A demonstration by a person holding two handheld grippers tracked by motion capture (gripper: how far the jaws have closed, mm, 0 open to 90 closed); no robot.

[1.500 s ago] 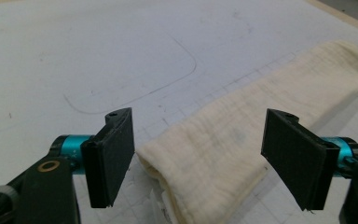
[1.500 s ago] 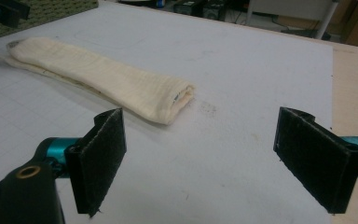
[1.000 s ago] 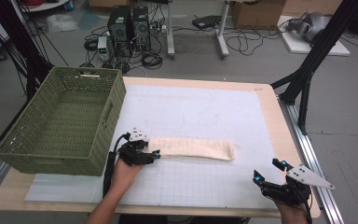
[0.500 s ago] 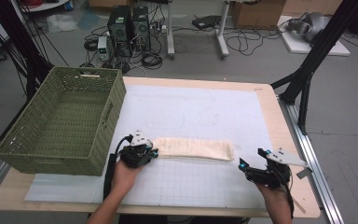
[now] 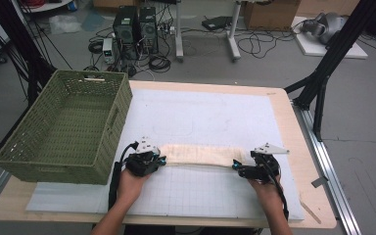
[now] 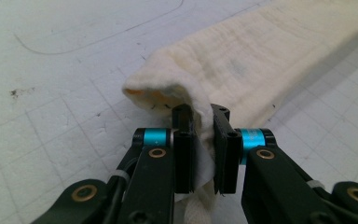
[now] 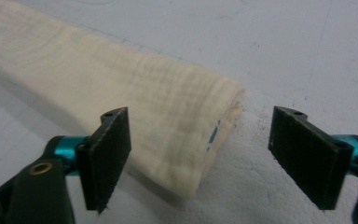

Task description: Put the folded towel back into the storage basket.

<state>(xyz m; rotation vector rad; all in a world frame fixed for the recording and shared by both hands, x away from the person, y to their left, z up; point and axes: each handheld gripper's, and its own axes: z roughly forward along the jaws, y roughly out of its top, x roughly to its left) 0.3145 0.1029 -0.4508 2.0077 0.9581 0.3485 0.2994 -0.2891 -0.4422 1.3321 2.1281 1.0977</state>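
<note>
Near the counter's [image 5: 293, 147] front edge lay the long cream folded cloth [image 5: 200, 155]; the left hand-held gripper [image 6: 204, 140] pinched its end to anchor it, while the right hand-held gripper [image 7: 200, 158] stood wide open around the other end, seemingly ready to grip

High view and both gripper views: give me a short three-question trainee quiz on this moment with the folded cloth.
1. True or false: the left gripper is shut on one end of the folded cream cloth.
2. How does the right gripper stand at the cloth's other end? A) shut on it B) open, a jaw on either side C) lifted high over the basket
3. Which thing stands at the table's left edge, and does it hold anything?

Key
1. True: cloth is pinched between its jaws.
2. B: the jaws are wide apart around the end, not closed.
3. The green woven basket; it looks empty.
</note>
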